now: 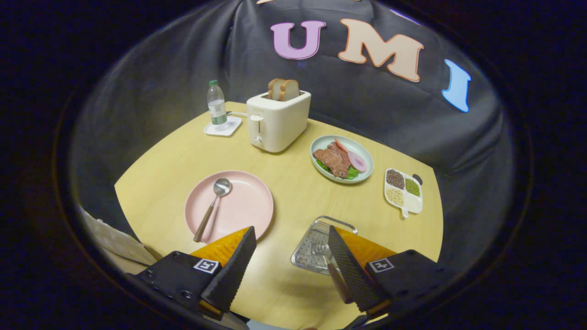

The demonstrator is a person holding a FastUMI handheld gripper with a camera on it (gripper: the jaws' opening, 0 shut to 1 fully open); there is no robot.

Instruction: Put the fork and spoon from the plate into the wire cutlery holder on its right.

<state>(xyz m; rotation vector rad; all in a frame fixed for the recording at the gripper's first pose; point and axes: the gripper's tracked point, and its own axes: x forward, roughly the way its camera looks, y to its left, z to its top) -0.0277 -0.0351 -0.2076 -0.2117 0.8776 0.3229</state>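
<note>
tongs (291,242) spread wide, spoon (212,207) on plate (238,208)

One spoon (213,206), one fork (321,250), two plates (243,215) (362,153), one toaster (275,121), one bottle (216,104).

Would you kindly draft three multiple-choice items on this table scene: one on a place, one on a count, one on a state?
1. Where does the spoon lie?
A. On the pink plate
B. In the wire cutlery holder
C. Beside the toaster

2. How many bread slices stand in the toaster?
A. None
B. Two
C. Four

3. How is the gripper?
A. Shut on the spoon
B. Shut on the bottle
C. Open, holding nothing

Answers:
1 A, the spoon rests across the plate, bowl away from the fingers.
2 B, two slices rise from the slots.
3 C, the fingers stand apart with bare table between them; the fork already lies in the holder.
</note>
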